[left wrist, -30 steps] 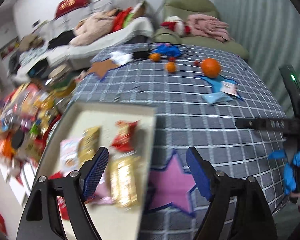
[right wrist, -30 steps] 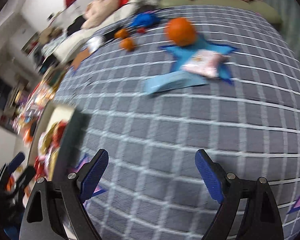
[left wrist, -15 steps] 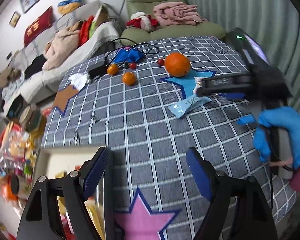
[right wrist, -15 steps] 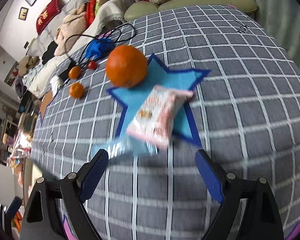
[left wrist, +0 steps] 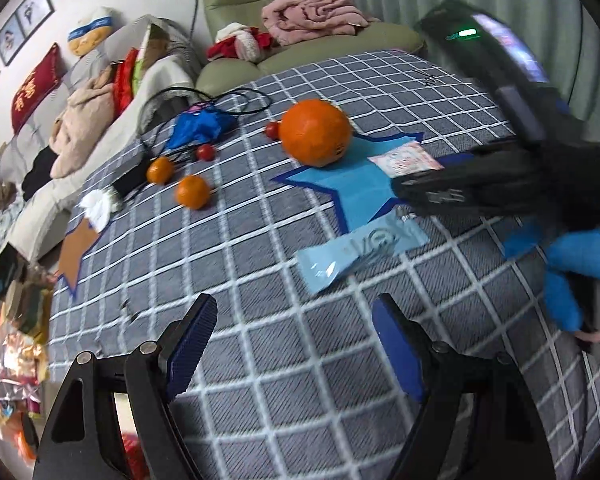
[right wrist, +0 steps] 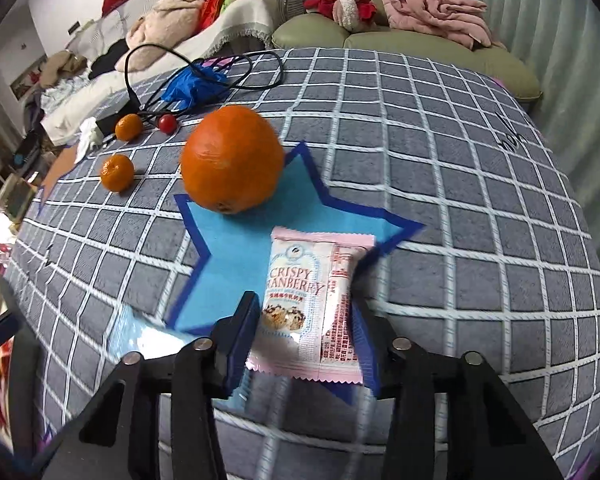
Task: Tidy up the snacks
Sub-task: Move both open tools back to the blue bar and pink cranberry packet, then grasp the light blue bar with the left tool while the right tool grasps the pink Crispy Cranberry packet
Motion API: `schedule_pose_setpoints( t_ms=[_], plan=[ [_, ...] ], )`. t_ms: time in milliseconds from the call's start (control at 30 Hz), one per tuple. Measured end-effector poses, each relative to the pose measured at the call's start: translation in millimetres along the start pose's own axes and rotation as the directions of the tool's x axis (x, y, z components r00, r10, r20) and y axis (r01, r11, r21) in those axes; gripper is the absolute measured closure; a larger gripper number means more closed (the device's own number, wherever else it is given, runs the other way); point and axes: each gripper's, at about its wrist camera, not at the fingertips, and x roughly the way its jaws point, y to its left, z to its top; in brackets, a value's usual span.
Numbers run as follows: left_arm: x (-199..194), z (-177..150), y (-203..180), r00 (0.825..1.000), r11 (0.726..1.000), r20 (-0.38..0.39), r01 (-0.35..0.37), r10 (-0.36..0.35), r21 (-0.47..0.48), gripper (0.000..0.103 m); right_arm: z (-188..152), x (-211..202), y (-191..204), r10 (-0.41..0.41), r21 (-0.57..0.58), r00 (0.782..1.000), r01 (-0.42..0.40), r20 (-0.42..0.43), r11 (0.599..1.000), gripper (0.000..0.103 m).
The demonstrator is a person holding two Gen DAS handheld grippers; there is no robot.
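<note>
A pink cranberry crisp packet (right wrist: 312, 300) lies on a blue star mat (right wrist: 236, 252), and it also shows in the left wrist view (left wrist: 406, 159). My right gripper (right wrist: 306, 320) is shut on the packet's near end. A light blue snack packet (left wrist: 360, 250) lies at the star's near point, partly under the right gripper (right wrist: 140, 338). A large orange (left wrist: 315, 138) sits on the star. My left gripper (left wrist: 296, 344) is open and empty above the checked tablecloth, short of the light blue packet.
Two small oranges (left wrist: 194, 192) (left wrist: 160, 170), two cherry tomatoes (left wrist: 205, 152), a blue cloth (left wrist: 200, 128) and a black cable (right wrist: 204, 76) lie toward the table's far left. An orange star mat (left wrist: 76, 252) is at the left edge. Snack bags (left wrist: 16, 360) pile beside the table.
My right gripper has moved in and shut on the pink packet. My left gripper has swung right, away from the tray, toward the light blue packet.
</note>
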Motion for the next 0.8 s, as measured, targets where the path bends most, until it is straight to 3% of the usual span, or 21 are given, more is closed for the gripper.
schedule_pose_setpoints(
  t_ms=[233,367,433,467,500,533,600,800],
  plan=[
    [30.0,29.4,-25.8,0.998,0.995,0.061,-0.01,0.004,0.101,0.02,-18.1,-16.3,-29.3,0.032,0.017,0.999,-0.032,0.002,0.999,0.057],
    [48.0,38.8,-35.5,0.999,0.989,0.035,0.033,-0.039,0.143,0.019,-21.3,-18.6,-31.6,0.042,0.008,0.999,-0.042,0.005,0.999,0.056],
    [58.6,38.6,-39.2,0.999,0.991,-0.031,0.045,-0.041,0.123,0.02,-21.9,-18.4,-28.5,0.032,-0.004,0.999,-0.032,0.008,0.999,0.056],
    [57.0,38.0,-37.5,0.998,0.994,-0.022,0.056,-0.054,0.09,0.023,-22.2,-17.5,-26.1,0.022,-0.016,1.0,-0.022,0.011,1.0,0.056],
    [57.3,37.4,-36.4,0.996,0.994,-0.034,0.085,-0.083,0.065,0.034,-23.2,-17.6,-24.3,0.013,-0.027,1.0,-0.013,0.013,1.0,0.056],
    [56.7,36.7,-34.7,0.991,0.991,-0.045,0.127,-0.125,0.036,0.051,-25.3,-18.7,-22.4,0.004,-0.039,1.0,-0.004,0.014,0.999,0.056],
    [54.2,34.8,-34.5,0.985,0.987,-0.056,0.164,-0.164,-0.003,0.071,-29.0,-20.4,-20.3,0.001,-0.053,1.0,0.0,0.011,0.999,0.056],
    [29.4,-4.0,-38.9,0.996,0.994,-0.037,0.072,-0.076,-0.078,0.075,-55.7,-34.1,-14.3,-0.005,-0.083,1.0,0.005,0.005,0.997,0.056]
  ],
)
